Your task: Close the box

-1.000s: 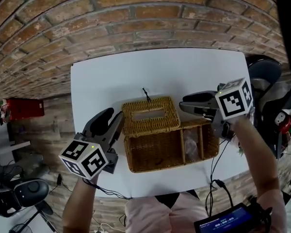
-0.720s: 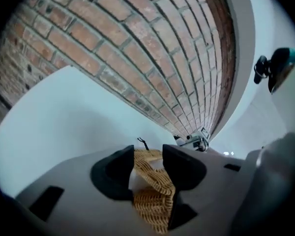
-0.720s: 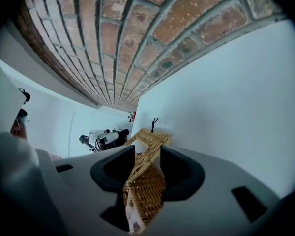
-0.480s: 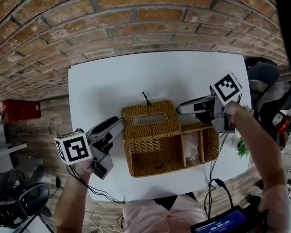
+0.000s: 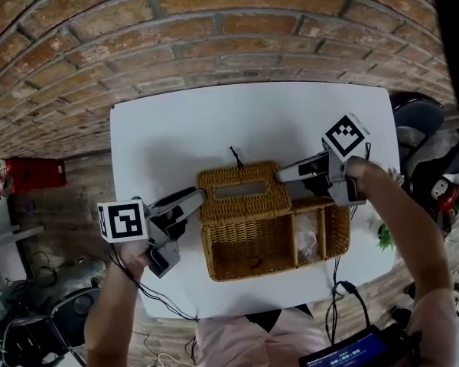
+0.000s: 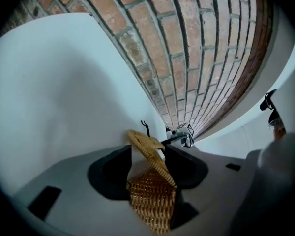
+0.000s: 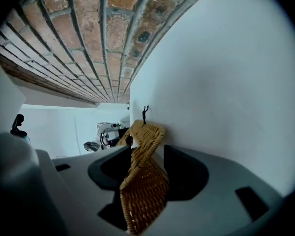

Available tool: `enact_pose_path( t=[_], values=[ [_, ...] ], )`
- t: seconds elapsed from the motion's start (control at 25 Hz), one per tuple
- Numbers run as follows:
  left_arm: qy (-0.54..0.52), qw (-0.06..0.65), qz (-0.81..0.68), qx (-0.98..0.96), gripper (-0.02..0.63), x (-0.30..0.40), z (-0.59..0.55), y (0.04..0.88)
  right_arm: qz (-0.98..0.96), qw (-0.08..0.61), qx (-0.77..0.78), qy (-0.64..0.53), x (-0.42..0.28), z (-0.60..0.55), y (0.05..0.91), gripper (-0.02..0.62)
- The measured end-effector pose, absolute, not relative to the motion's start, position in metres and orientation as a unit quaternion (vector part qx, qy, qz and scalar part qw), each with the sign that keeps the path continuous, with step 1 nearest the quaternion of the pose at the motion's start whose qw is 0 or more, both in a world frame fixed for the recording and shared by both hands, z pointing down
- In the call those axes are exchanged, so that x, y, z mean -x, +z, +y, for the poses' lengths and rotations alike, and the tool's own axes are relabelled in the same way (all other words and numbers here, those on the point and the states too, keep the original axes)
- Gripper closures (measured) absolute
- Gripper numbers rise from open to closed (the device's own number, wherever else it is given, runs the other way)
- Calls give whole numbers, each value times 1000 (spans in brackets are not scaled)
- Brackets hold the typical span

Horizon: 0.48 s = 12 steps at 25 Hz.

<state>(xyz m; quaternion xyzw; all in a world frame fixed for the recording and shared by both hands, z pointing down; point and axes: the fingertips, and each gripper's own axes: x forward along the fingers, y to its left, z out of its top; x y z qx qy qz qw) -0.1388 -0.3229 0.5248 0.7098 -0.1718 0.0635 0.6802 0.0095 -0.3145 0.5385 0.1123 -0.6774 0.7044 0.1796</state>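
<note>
Four fingers (image 6: 108, 173), one wicker box (image 5: 249, 247)

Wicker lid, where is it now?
Head view, table centre: the lid tilts above the wicker box's far left side, its ends inside the left tool and right tool, whose jaws have just been opening.

A white table (image 5: 168, 136) is pushed up against a brick wall (image 5: 214, 21), and one woven box (image 5: 249, 251) is set on it, away from the wall, with its lid (image 5: 241, 203) on the wall's side.
</note>
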Motion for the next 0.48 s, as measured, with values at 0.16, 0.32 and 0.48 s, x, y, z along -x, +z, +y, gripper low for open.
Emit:
enact_pose_path(
  t=[0.16,0.32,0.48],
  values=[
    [45,693,-144,-705,385,126,-322,522,-682,156,-123,704,-11,-323,535,400],
    [36,696,-140,-703,383,121,-325,519,-690,149,-127,697,-11,-326,531,405],
    [29,686,-147,-712,383,122,-330,513,-704,135,-133,685,-11,-331,522,421]
  ],
)
